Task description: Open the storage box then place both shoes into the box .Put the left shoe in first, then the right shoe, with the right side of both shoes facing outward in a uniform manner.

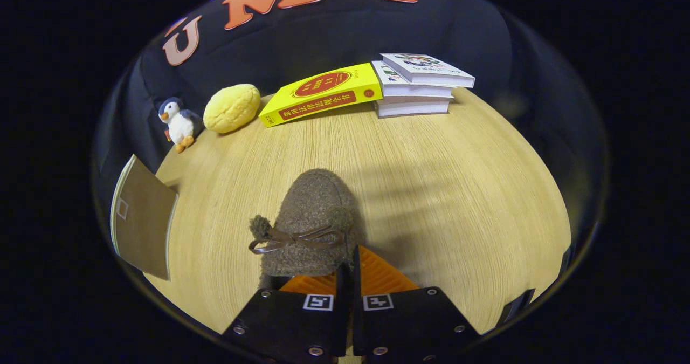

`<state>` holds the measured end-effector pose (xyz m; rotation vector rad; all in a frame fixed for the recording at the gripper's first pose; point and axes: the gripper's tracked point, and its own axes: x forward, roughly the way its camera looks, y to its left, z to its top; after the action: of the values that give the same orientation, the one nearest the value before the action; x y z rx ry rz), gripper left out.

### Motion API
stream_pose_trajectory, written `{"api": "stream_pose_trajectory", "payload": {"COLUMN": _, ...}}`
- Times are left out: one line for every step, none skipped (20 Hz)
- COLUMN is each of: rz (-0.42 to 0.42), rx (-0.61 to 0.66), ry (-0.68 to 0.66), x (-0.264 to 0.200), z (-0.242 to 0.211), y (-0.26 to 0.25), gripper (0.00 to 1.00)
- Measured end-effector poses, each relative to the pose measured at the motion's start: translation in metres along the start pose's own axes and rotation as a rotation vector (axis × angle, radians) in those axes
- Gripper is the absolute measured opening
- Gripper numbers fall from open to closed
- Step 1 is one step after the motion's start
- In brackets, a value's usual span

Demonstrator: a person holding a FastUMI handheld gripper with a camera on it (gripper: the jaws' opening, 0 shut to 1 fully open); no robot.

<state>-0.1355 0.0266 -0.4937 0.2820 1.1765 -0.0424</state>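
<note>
A brown fuzzy shoe [315, 207] with a thin ribbon bow and a pom-pom points away from me, toe toward the books. My gripper [349, 271] is shut on the shoe's rear rim, the fingers nearly touching with the edge pinched between them. The heel is hidden behind the fingers. A shadow falls on the wooden table [442, 191] to the right of the shoe, and I cannot tell whether the sole rests on the table. A brown storage box [143, 224] stands at the table's left edge, its flat face turned toward me.
At the table's far side lie a yellow book [323, 94] leaning on a stack of white books [418, 83], a yellow plush lump [232, 108] and a small penguin toy [178, 122]. Bare wood stretches to the right of the shoe.
</note>
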Motion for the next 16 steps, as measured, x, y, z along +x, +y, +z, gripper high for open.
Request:
{"api": "stream_pose_trajectory", "payload": {"rz": 0.001, "rx": 0.018, "ry": 0.004, "x": -0.008, "z": 0.002, "y": 0.005, "gripper": 0.05}}
{"api": "stream_pose_trajectory", "payload": {"rz": -0.002, "rx": 0.026, "ry": -0.005, "x": -0.016, "z": 0.007, "y": 0.01, "gripper": 0.05}}
{"api": "stream_pose_trajectory", "payload": {"rz": 0.0, "rx": 0.025, "ry": -0.019, "x": -0.024, "z": 0.014, "y": 0.018, "gripper": 0.05}}
{"api": "stream_pose_trajectory", "payload": {"rz": 0.002, "rx": 0.02, "ry": -0.028, "x": -0.033, "z": 0.02, "y": 0.027, "gripper": 0.05}}
{"api": "stream_pose_trajectory", "payload": {"rz": 0.003, "rx": 0.017, "ry": -0.035, "x": -0.042, "z": 0.027, "y": 0.036, "gripper": 0.05}}
{"api": "stream_pose_trajectory", "payload": {"rz": 0.004, "rx": 0.015, "ry": -0.041, "x": -0.051, "z": 0.034, "y": 0.047, "gripper": 0.05}}
{"api": "stream_pose_trajectory", "payload": {"rz": 0.009, "rx": 0.014, "ry": -0.047, "x": -0.06, "z": 0.042, "y": 0.059, "gripper": 0.05}}
{"api": "stream_pose_trajectory", "payload": {"rz": 0.021, "rx": 0.009, "ry": -0.057, "x": -0.07, "z": 0.05, "y": 0.076, "gripper": 0.05}}
{"api": "stream_pose_trajectory", "payload": {"rz": 0.04, "rx": -0.002, "ry": -0.069, "x": -0.08, "z": 0.057, "y": 0.093, "gripper": 0.05}}
{"api": "stream_pose_trajectory", "payload": {"rz": 0.063, "rx": -0.018, "ry": -0.08, "x": -0.089, "z": 0.064, "y": 0.113, "gripper": 0.05}}
{"api": "stream_pose_trajectory", "payload": {"rz": 0.086, "rx": -0.033, "ry": -0.09, "x": -0.098, "z": 0.07, "y": 0.133, "gripper": 0.05}}
{"api": "stream_pose_trajectory", "payload": {"rz": 0.11, "rx": -0.048, "ry": -0.097, "x": -0.107, "z": 0.075, "y": 0.154, "gripper": 0.05}}
{"api": "stream_pose_trajectory", "payload": {"rz": 0.132, "rx": -0.061, "ry": -0.103, "x": -0.115, "z": 0.08, "y": 0.174, "gripper": 0.05}}
{"api": "stream_pose_trajectory", "payload": {"rz": 0.155, "rx": -0.077, "ry": -0.107, "x": -0.122, "z": 0.083, "y": 0.195, "gripper": 0.05}}
{"api": "stream_pose_trajectory", "payload": {"rz": 0.175, "rx": -0.094, "ry": -0.109, "x": -0.127, "z": 0.085, "y": 0.215, "gripper": 0.05}}
{"api": "stream_pose_trajectory", "payload": {"rz": 0.19, "rx": -0.111, "ry": -0.111, "x": -0.131, "z": 0.086, "y": 0.233, "gripper": 0.05}}
